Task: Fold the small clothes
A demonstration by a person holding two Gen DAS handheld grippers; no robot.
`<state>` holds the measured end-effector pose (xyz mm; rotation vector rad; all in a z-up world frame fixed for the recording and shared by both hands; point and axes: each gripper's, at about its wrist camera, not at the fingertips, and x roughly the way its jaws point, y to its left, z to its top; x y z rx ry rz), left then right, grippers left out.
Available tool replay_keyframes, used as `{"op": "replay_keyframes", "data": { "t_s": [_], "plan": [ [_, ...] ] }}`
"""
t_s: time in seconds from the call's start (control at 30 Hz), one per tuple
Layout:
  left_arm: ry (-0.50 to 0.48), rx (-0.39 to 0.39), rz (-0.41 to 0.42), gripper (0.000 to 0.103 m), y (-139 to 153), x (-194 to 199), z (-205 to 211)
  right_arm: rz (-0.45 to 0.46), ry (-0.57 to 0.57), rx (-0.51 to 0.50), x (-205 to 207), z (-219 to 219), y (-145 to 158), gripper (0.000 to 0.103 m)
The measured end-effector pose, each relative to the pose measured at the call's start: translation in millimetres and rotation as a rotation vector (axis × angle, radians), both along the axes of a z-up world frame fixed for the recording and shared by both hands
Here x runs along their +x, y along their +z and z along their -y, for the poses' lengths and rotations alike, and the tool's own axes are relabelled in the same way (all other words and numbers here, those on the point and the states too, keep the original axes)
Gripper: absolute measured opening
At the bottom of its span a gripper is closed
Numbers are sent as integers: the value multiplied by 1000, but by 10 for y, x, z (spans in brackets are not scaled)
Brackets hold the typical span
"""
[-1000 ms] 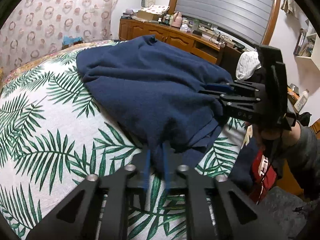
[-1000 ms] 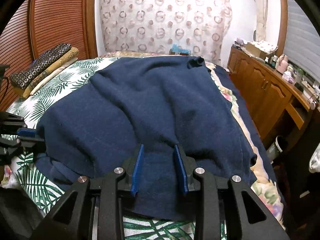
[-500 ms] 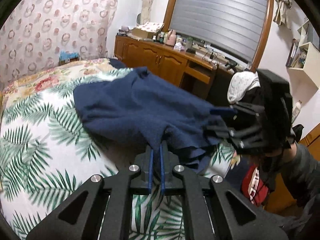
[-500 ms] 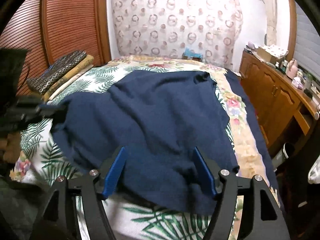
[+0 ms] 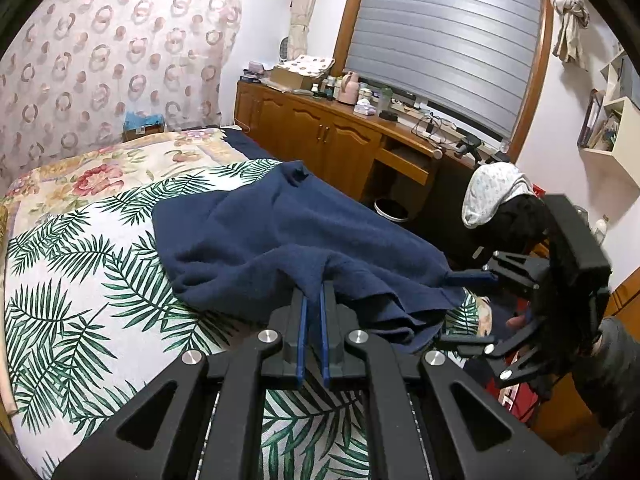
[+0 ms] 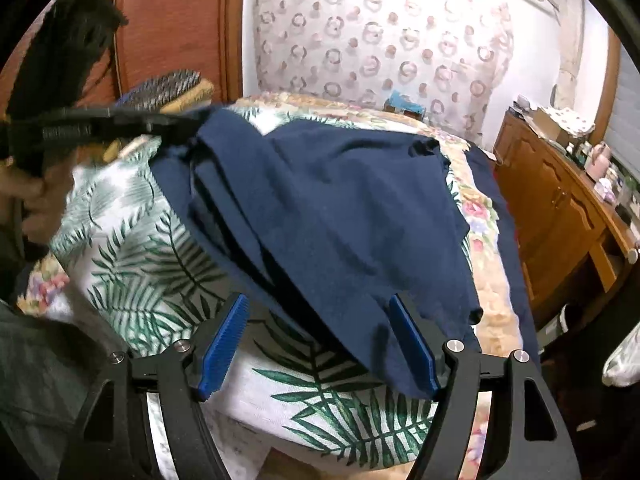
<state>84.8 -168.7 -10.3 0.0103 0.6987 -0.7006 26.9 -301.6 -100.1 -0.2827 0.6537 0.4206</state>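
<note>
A dark navy garment lies bunched on the leaf-print bed. My left gripper is shut on its near edge and holds that edge lifted off the bed. In the right wrist view the garment drapes from the raised left gripper at upper left down toward me. My right gripper is wide open, its blue pads on either side of the garment's lower edge without pinching it. In the left wrist view the right gripper sits at the garment's right corner, jaws spread.
A wooden dresser with bottles and boxes runs along the wall right of the bed. A bin stands on the floor beside it. Folded patterned blankets lie at the bed's far left. A ring-patterned curtain hangs behind.
My right gripper opened and let go of the garment's edge. My left gripper stayed shut and lifted its edge up and back, bunching the cloth.
</note>
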Motion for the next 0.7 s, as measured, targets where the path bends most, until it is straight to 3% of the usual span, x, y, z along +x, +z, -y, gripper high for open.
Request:
{"op": "replay_keyframes", "data": {
  "t_s": [0.17,0.33,0.43,0.47,0.5,0.7],
  "plan": [
    [5,-10,-3,6,-15,16,-42,-69,-51,-93,234,-5,-185,75],
    [14,-14,-7,6,-42,19,-70,-96,-51,-41,407,56,-153,73],
    [21,-22,-7,6,-34,39,-105,-81,-57,-80,489,32,-137,44],
    [23,-25,-7,6,-27,53,-119,-75,-57,-81,514,37,-109,25],
    [25,-26,-7,6,-18,69,-129,-67,-52,-71,531,44,-72,17],
    [67,-27,20,6,137,274,-207,62,-37,-54,737,18,408,10]
  ]
}}
